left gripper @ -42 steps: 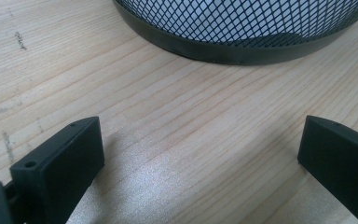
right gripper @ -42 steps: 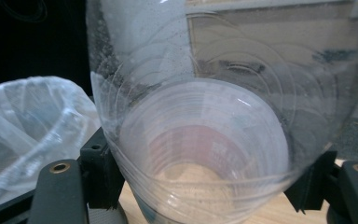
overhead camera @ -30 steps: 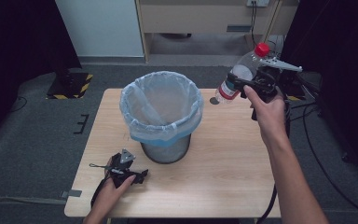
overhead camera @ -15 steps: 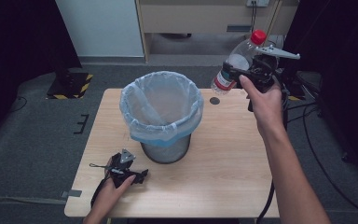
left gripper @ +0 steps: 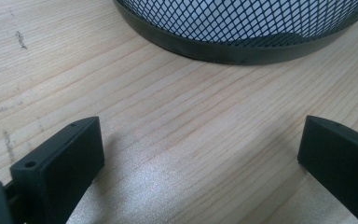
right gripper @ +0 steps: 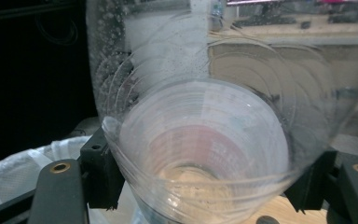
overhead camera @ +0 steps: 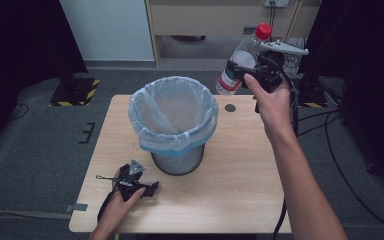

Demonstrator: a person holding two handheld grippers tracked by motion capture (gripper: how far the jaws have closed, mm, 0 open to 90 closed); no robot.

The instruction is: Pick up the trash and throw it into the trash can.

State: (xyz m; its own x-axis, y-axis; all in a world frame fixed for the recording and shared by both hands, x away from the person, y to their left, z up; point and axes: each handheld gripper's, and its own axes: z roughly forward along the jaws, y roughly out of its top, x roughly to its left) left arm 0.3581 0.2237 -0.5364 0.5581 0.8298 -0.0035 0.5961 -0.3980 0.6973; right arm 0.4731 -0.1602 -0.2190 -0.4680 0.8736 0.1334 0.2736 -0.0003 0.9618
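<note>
The wooden bench has open room on its right half and along the near edge. The mesh bin, lined with a pale bag, stands in the middle. Above the far right corner the right claw grips a clear plastic bottle (red cap up, tilted), arm stretched forward, beyond the bin's rim. The left claw rests on the bench near the bin's base, jaws spread, holding nothing.
</note>
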